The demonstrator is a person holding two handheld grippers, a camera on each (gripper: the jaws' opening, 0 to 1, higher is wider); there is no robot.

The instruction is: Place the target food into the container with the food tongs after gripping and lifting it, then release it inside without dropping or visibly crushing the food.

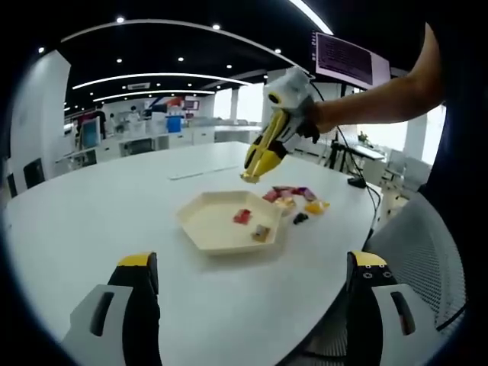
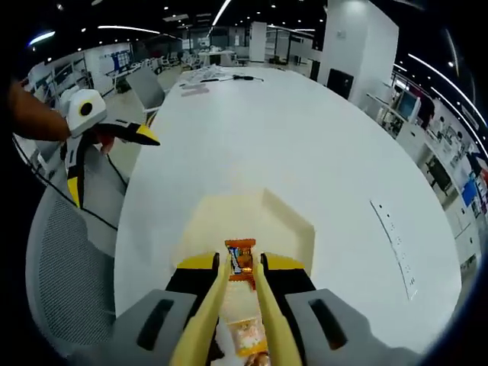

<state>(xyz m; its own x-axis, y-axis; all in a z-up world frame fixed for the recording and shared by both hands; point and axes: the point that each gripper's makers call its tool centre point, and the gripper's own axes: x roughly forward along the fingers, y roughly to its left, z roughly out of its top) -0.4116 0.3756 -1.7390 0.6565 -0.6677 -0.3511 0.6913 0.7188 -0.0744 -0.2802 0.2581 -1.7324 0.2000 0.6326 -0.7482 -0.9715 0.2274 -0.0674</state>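
Hanging above the far edge of the cream hexagonal tray (image 1: 229, 221), the right gripper (image 1: 255, 171) shows in the left gripper view as a yellow-and-white tool held by a person's hand (image 1: 316, 118), its yellow food tongs (image 1: 263, 149) pointing down toward the table (image 1: 91, 221). In the right gripper view those tongs (image 2: 242, 305) run forward between the gripper's black-and-yellow jaws, drawn narrow, and their tips pinch a small orange-wrapped snack (image 2: 241, 259) clear of the surface, over the near side of the tray (image 2: 290, 225). Two wrapped pieces already lie inside the tray: a red one (image 1: 242, 216) near the middle and a tan one (image 1: 261, 232) toward the right rim. Just beyond the tray sits a loose pile of wrapped snacks (image 1: 293, 198) in pink, yellow and dark wrappers, touching the table and just beside the tray's far corner. The left gripper (image 1: 252, 305) stands with its jaws spread wide and nothing between them; it also appears at the left of the right gripper view (image 2: 103, 141), held off the table's edge near a grey mesh chair (image 2: 65, 259).
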